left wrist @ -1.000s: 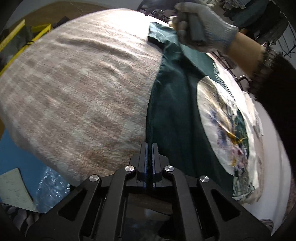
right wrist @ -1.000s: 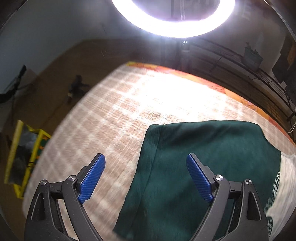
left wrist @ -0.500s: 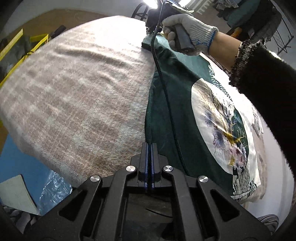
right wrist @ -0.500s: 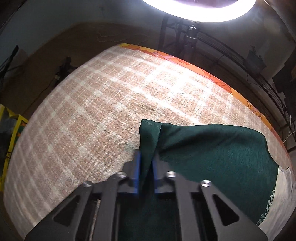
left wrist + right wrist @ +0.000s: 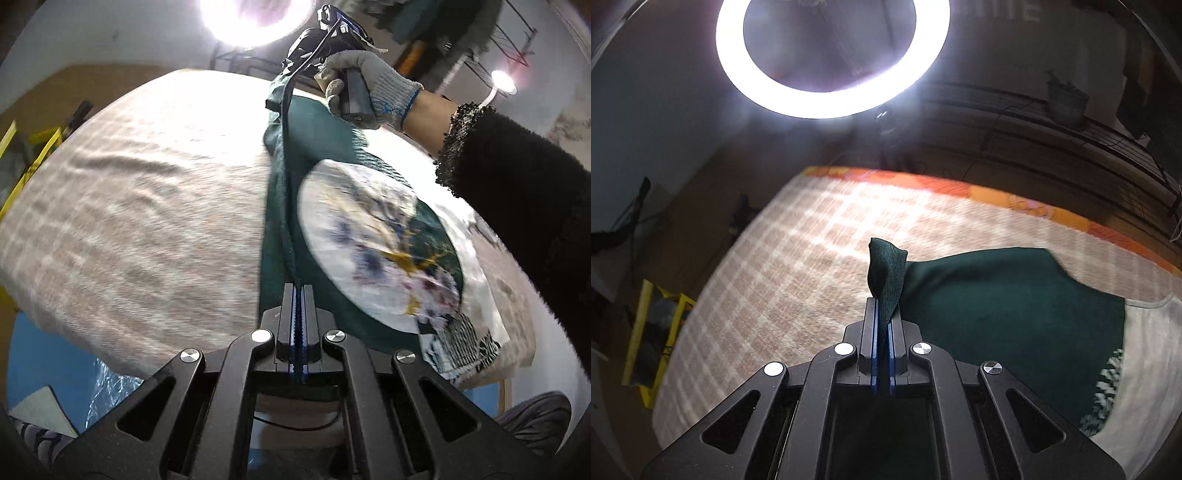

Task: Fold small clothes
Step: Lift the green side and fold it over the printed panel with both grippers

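A dark green garment [image 5: 317,147] with a large white printed patch [image 5: 373,243] lies on a checked pink-and-white blanket [image 5: 140,206]. My left gripper [image 5: 298,291] is shut on the garment's near left edge, and that edge runs taut up the frame to the far corner. A gloved hand [image 5: 373,88] holds the right gripper there. In the right wrist view my right gripper [image 5: 882,306] is shut on the green garment [image 5: 997,295], a corner of cloth sticking up from between its pads. The pinched edge is lifted off the blanket [image 5: 812,258].
A ring light [image 5: 827,59] glares above the far edge of the bed. An orange border [image 5: 997,195] lines the blanket's far side. A yellow frame [image 5: 646,332] stands on the floor at left. A black sleeve [image 5: 524,206] crosses the right side. Blue floor [image 5: 40,354] lies below the near edge.
The right gripper closed on the garment's far corner and lifted it. The left gripper, shut throughout, also rose, pulling the left edge taut and off the blanket.
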A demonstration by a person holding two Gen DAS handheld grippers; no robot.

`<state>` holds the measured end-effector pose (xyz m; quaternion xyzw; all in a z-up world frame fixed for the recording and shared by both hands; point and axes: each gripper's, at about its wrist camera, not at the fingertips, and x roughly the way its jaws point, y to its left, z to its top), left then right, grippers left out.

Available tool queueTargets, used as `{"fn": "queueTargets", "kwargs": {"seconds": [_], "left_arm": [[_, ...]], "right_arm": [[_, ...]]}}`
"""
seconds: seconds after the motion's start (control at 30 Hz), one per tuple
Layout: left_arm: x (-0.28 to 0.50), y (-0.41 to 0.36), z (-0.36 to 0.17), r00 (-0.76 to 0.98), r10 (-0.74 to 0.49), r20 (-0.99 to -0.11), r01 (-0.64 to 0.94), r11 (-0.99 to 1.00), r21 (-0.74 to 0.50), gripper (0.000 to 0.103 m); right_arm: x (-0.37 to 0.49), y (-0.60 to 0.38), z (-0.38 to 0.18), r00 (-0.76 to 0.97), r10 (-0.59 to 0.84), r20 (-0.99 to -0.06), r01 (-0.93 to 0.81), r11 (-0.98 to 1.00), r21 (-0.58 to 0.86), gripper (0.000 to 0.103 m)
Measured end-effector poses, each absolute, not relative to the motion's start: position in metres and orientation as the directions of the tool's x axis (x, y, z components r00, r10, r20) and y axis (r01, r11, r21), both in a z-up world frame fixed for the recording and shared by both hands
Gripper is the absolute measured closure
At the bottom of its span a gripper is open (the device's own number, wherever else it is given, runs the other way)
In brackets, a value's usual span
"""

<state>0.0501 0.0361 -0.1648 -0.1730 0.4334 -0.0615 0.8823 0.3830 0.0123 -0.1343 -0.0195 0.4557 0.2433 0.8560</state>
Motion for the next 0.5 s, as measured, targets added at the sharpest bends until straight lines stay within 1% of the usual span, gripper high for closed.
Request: {"fn": "queueTargets", "kwargs": {"seconds": [0.17, 0.3, 0.43, 0.5], "left_arm": [[0.053, -0.001, -0.159, 0.602, -0.303, -0.738, 0.035, 0.934, -0.355, 0.103], [0.057, -0.032, -0.166, 0.553, -0.360, -0.751, 0.085, 0.921, -0.379, 0.103], [0.064, -0.062, -0.176, 0.501, -0.383, -0.776, 0.119, 0.919, -0.377, 0.103], [0.067, -0.071, -0.180, 0.485, -0.387, -0.784, 0.128, 0.918, -0.374, 0.103]], "right_arm": [[0.380, -0.040, -0.130, 0.493, 0.434, -0.754, -0.412, 0.880, 0.237, 0.100], [0.384, -0.096, -0.141, 0.517, 0.404, -0.755, -0.342, 0.906, 0.250, 0.101], [0.393, -0.137, -0.156, 0.533, 0.377, -0.757, -0.263, 0.925, 0.275, 0.101], [0.398, -0.145, -0.162, 0.536, 0.355, -0.766, -0.242, 0.934, 0.263, 0.101]]}}
